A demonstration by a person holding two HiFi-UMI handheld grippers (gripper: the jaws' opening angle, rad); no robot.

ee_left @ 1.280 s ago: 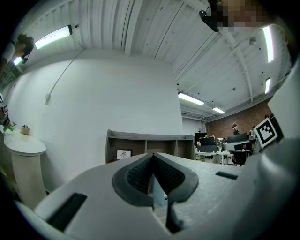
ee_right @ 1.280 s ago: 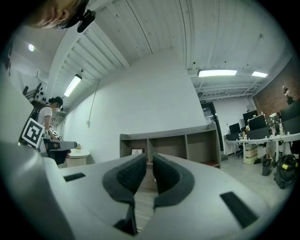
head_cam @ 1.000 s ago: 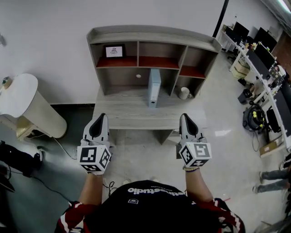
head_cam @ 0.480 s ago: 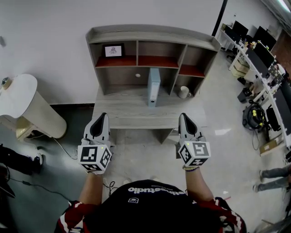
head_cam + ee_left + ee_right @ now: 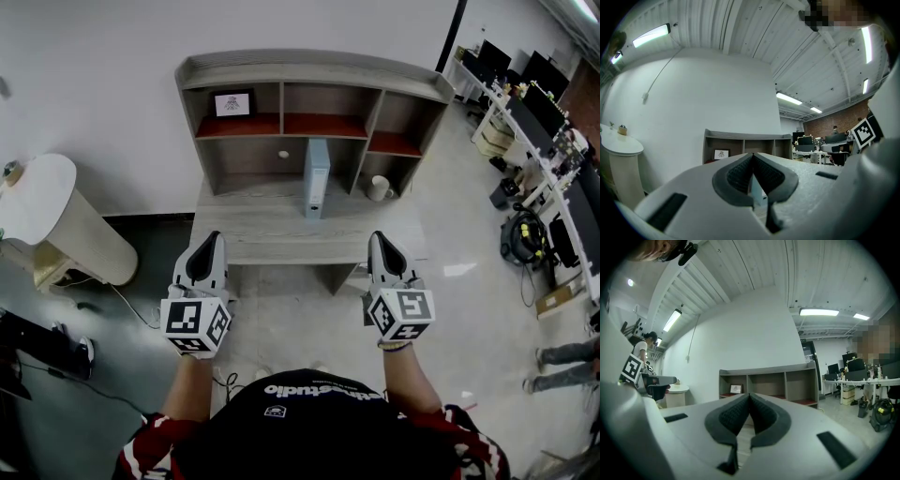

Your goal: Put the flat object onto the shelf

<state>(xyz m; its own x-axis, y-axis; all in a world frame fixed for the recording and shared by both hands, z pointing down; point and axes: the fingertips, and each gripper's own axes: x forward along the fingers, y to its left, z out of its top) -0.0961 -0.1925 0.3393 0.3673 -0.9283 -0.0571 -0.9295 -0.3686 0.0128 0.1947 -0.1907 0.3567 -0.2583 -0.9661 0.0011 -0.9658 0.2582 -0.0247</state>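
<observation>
Both claws are pinched fully together on nothing: the left gripper (image 5: 210, 240) and the right gripper (image 5: 377, 240). To reach well, one should probably spread its jaws first, then close across the thin faces of the pale blue flat file (image 5: 318, 178). The file stands upright on the grey wooden desk (image 5: 253, 230), under the grey shelf unit with red-floored compartments (image 5: 309, 67), well apart from both. The grippers hang level, side by side, noses toward the desk, forearms stretched forward.

Shelf (image 5: 309, 70): grey wood grain, red-brown upper floors. Flat object (image 5: 318, 178) at shelf centre: pale blue. Mug (image 5: 379, 190) in shelf's lower right bay: white. Left gripper (image 5: 210, 237), right gripper (image 5: 378, 237): light grey, black-and-white square markers.
</observation>
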